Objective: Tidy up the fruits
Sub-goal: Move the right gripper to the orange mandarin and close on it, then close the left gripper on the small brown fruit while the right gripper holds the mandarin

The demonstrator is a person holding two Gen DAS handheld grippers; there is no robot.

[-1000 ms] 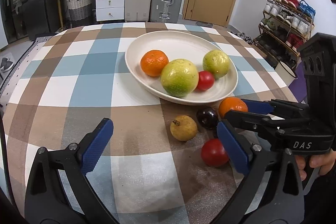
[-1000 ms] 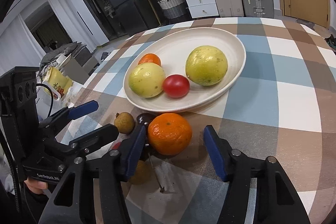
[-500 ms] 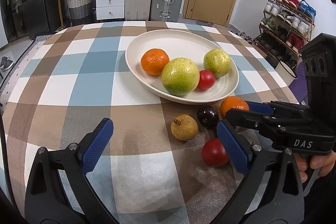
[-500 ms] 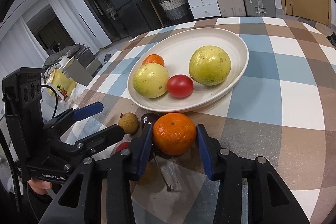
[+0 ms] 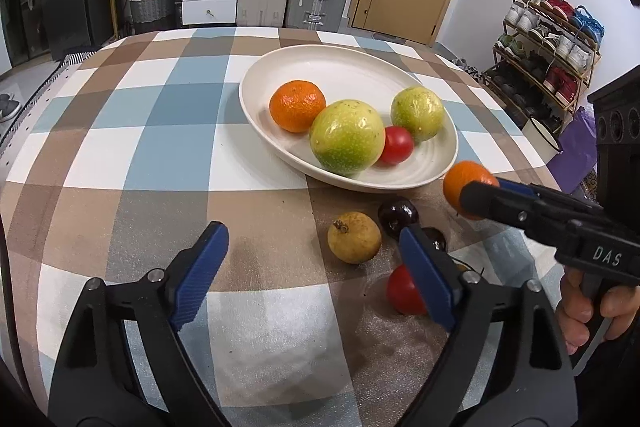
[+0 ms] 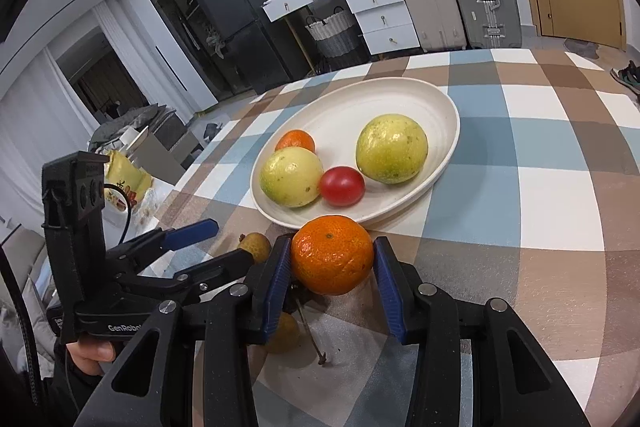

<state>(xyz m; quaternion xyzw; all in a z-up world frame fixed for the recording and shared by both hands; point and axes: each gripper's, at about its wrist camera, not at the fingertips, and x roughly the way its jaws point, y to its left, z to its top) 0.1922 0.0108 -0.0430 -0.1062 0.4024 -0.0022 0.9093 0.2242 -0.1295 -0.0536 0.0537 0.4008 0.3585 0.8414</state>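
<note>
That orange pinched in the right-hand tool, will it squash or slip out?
The orange looks firm and keeps its round shape between the right tool's pads, so squashing seems unlikely. Being round with pebbly peel, it probably grips fairly well, but once released on the plate it would likely roll.

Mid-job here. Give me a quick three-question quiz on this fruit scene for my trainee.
1. True or false: the right gripper has its jaws shut on a tangerine.
2. How many fruits lie in the white plate?
3. The left gripper is: A) open and holding nothing, B) gripping the red tomato on the cloth, C) gripping the yellow fruit.

Key: 1 true; 2 four; 3 A.
</note>
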